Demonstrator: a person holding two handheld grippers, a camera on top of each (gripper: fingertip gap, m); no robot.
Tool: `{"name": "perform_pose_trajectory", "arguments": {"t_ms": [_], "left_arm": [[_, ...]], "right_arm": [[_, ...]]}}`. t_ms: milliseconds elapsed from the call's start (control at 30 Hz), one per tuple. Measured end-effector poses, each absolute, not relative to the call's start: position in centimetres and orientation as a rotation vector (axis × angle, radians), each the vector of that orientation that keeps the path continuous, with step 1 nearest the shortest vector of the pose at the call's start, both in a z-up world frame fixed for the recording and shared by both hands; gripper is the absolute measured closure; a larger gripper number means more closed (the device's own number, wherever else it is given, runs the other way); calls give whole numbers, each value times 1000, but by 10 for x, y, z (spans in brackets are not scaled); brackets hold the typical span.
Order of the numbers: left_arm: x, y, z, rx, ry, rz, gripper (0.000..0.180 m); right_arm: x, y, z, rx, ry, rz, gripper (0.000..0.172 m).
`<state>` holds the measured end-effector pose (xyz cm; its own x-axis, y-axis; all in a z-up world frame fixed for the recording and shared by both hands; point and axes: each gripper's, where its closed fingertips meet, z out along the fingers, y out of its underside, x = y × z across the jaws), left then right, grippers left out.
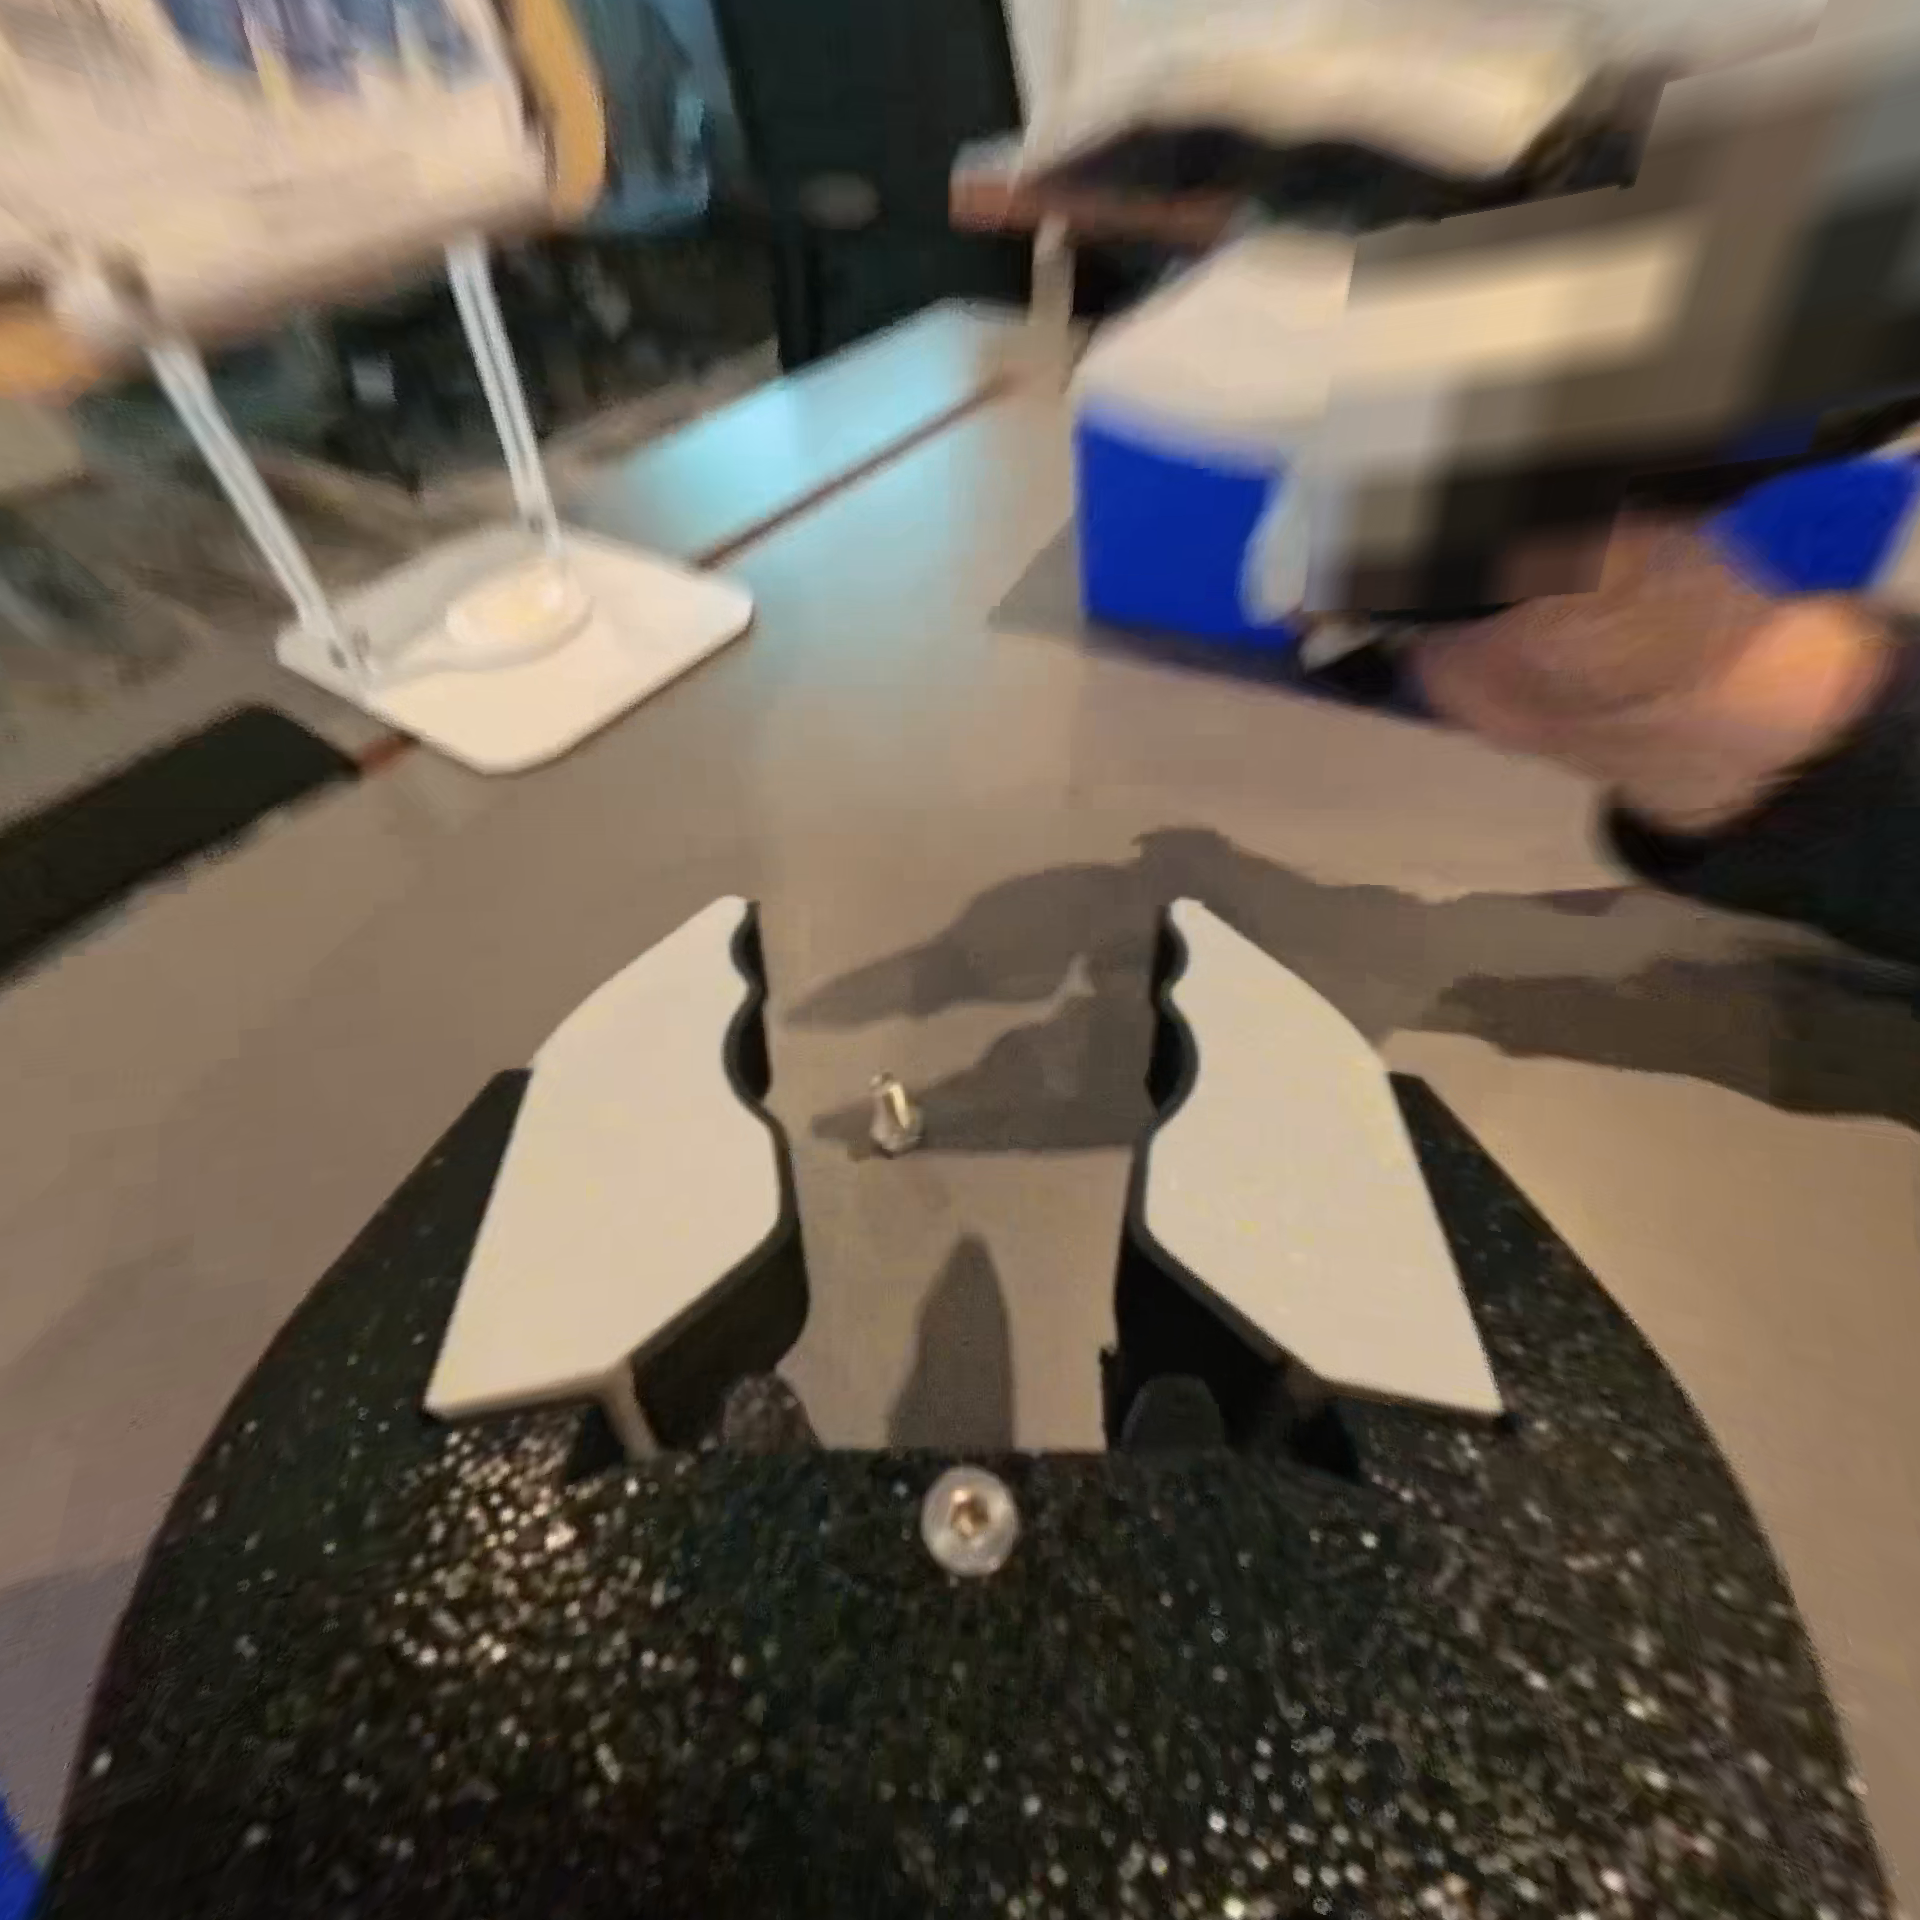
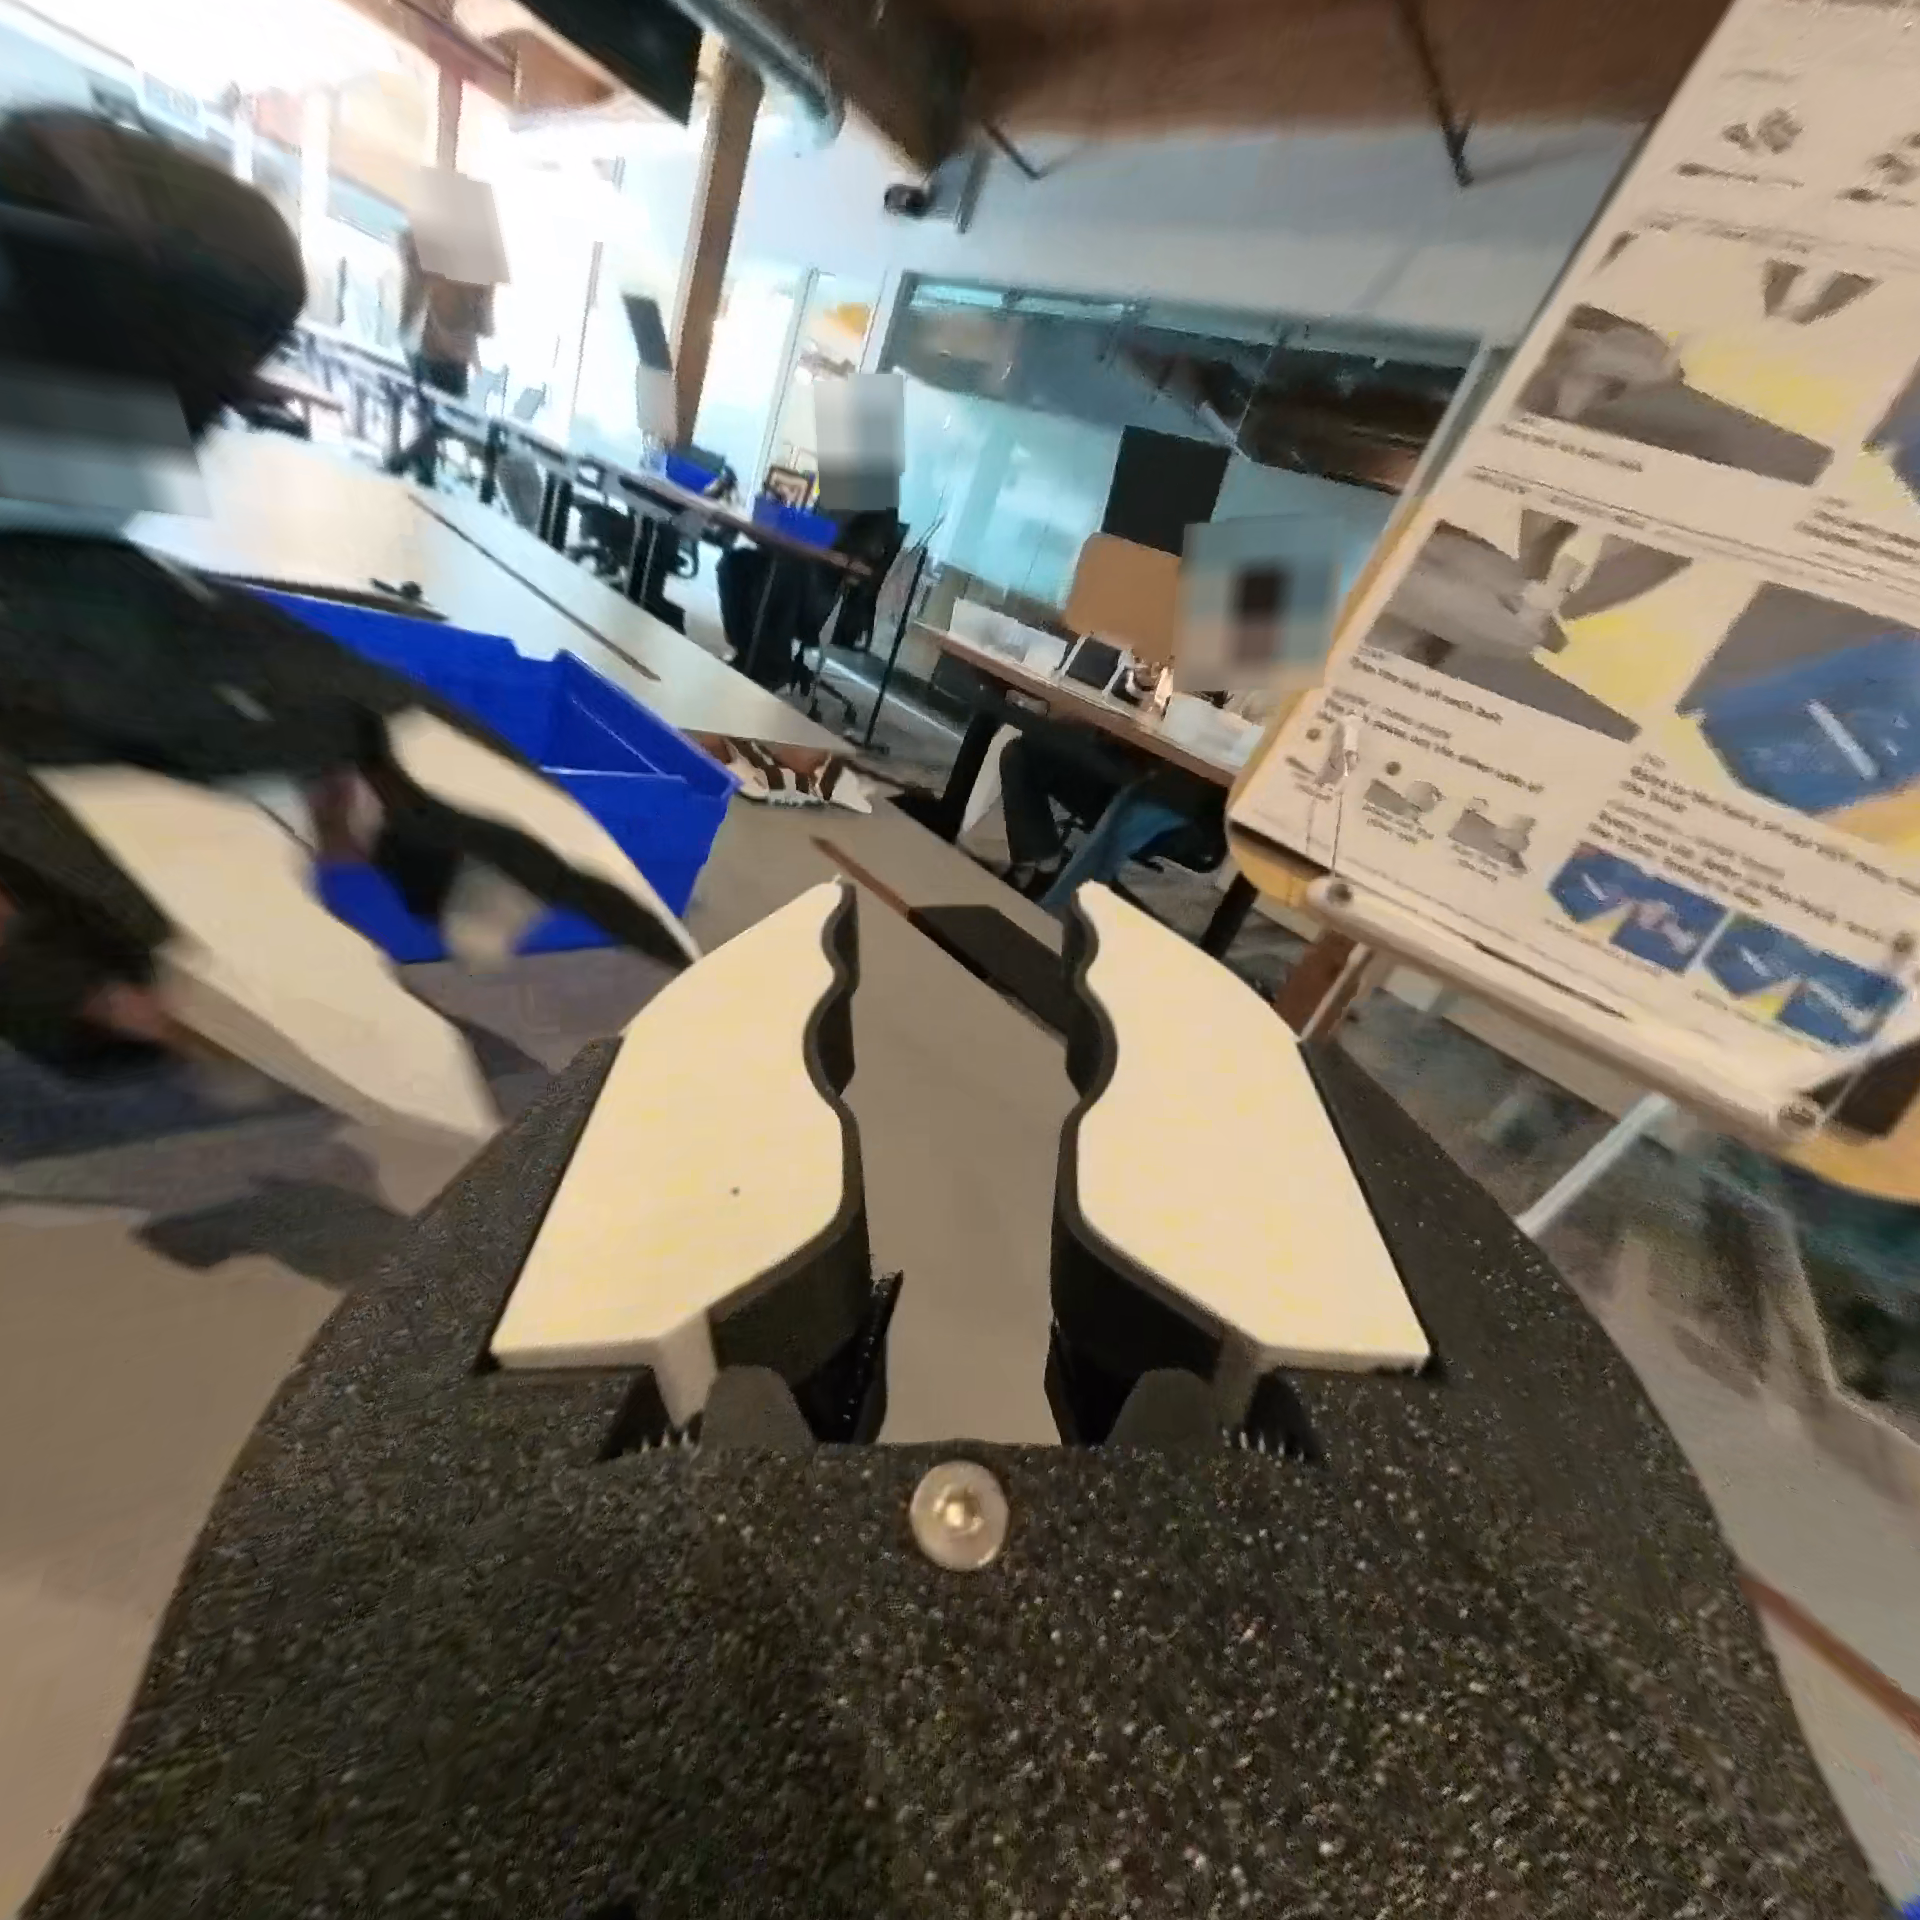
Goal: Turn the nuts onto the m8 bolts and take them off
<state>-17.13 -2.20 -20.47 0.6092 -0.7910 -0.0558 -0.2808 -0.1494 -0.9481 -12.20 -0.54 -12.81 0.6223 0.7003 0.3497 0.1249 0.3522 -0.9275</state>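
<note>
In the left wrist view a small silver bolt (image 1: 894, 1114) stands on the grey table (image 1: 935, 769). It sits between my left gripper's fingers, well clear of both pads. My left gripper (image 1: 961, 920) is wide open and holds nothing. My right gripper (image 2: 961, 899) is open and empty, raised above the table and pointing across the room. The left gripper also shows blurred at the left of the right wrist view (image 2: 436, 883). The hand holding the right gripper (image 1: 1662, 707) shows blurred at the right of the left wrist view. The blur hides whether a nut sits on the bolt.
A blue bin (image 1: 1174, 509) stands on the table at the far right; it also shows in the right wrist view (image 2: 623, 748). A white stand base (image 1: 520, 655) with clear legs is at the far left. An instruction board (image 2: 1662, 623) stands to the right. The tips of one gripper are about 10 cm away from the tips of the other.
</note>
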Motion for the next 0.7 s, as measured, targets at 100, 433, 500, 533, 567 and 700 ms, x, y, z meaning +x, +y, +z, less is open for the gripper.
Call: {"name": "perform_pose_trajectory", "arguments": {"t_ms": [100,433,500,533,567,700], "left_arm": [[-193,-72,-158,-1524,887,-528,93],[-394,-94,-143,-1807,419,-105,38],[-416,-92,-166,-1957,401,-106,57],[-423,-92,-179,-2036,426,-116,75],[-429,-91,-190,-2103,448,-115,86],[-447,-94,-235,-2379,619,-124,130]], "right_arm": [[-108,-2,-162,-1215,-836,443,132],[-120,-7,-200,-1193,-895,406,123],[-122,-6,-204,-1198,-907,408,124],[-122,-6,-204,-1203,-905,417,124],[-122,-6,-205,-1208,-904,427,124],[-122,-4,-208,-1226,-905,441,125]]}}
